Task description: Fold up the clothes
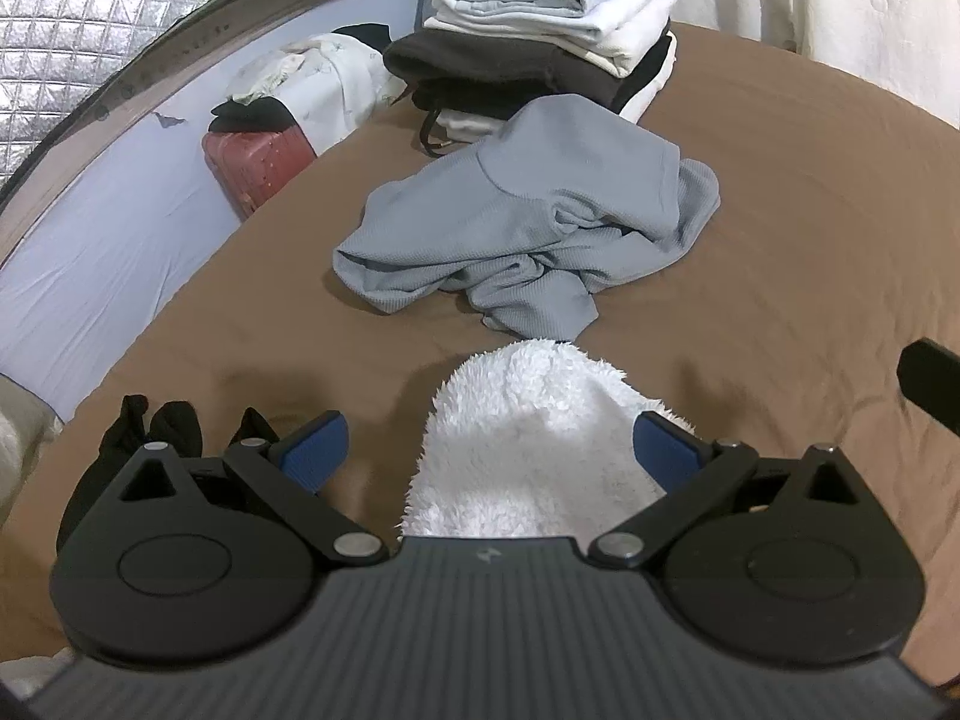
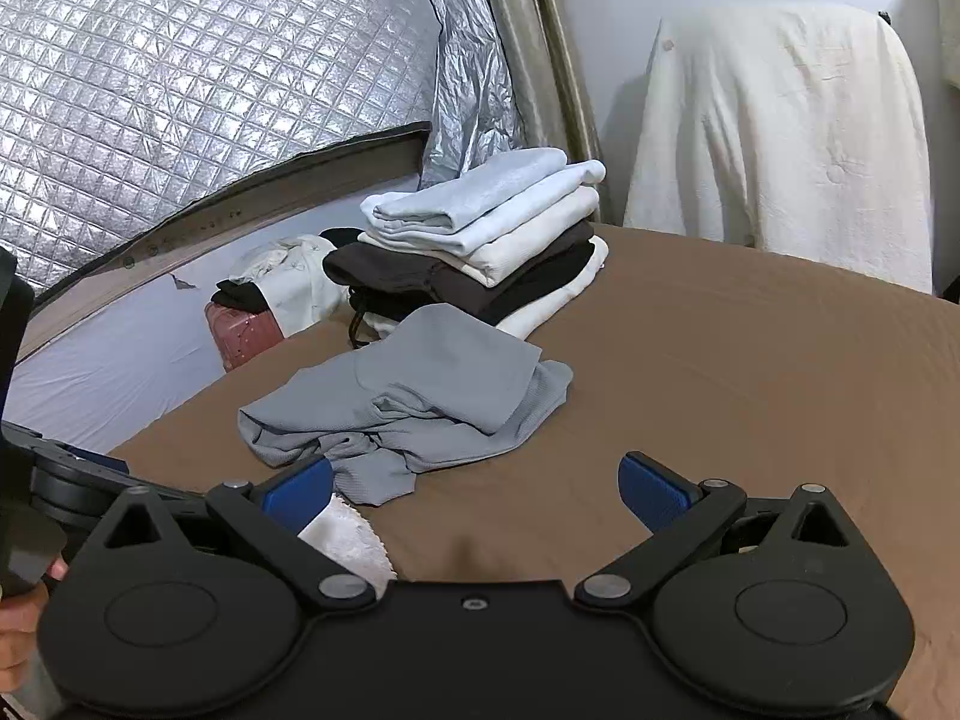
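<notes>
Left gripper (image 1: 491, 450): jaws wide, white fluffy garment (image 1: 528, 456) lying between them on the bed (image 1: 780, 240). Right gripper (image 2: 477, 489): jaws wide, empty, over bare sheet. Crumpled grey shirt (image 2: 414, 402): mid-bed. Folded stack (image 2: 480, 240): far edge behind the shirt.
</notes>
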The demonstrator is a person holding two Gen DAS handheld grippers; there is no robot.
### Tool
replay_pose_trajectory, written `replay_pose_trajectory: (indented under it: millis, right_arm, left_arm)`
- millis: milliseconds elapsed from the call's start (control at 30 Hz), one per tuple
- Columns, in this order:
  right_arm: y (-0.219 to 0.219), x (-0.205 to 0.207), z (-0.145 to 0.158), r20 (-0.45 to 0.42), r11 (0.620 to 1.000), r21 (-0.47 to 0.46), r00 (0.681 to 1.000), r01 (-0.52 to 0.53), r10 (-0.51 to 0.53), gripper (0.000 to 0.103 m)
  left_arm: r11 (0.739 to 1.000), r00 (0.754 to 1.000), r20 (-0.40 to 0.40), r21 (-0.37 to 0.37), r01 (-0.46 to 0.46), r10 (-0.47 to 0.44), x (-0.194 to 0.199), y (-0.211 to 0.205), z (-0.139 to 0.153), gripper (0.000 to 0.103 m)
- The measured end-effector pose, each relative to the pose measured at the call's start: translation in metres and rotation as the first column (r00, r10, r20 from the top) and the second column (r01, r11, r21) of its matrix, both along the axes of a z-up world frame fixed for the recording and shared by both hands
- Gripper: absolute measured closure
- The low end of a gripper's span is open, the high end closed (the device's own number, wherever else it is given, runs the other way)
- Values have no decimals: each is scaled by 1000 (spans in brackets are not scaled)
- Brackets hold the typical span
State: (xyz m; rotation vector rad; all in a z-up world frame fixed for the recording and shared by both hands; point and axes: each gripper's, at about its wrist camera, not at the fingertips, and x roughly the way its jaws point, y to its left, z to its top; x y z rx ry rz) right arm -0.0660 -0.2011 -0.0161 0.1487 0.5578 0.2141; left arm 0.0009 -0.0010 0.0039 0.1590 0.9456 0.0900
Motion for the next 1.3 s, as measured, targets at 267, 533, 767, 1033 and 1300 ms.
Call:
replay_pose_trajectory:
  millis: [267,533,767,1033,1300]
  right_arm:
    - [-1,1,-1,-1,1000,-1,1000,0,0,0]
    - [-3,1,-1,-1,1000,-2,1000,0,0,0]
    - [-1,2,-3,-9,1000,-14,1000,-3,3,0]
    - [-1,1,-6,4,1000,-11,1000,-10,10,0]
    - [20,3,-23,54,988,-122,993,-99,106,6]
  left_arm:
    - [999,1000,18,37,7,-7,-2,-3,1,0]
    - [999,1000,9,37,16,-16,-2,-5,1,0]
    - [999,1000,10,21,29,-29,-3,-8,0,0]
    - [999,999,15,-21,47,-47,-3,-8,3,0]
    - [996,1000,-11,-92,-8,7,22,16,-19,0]
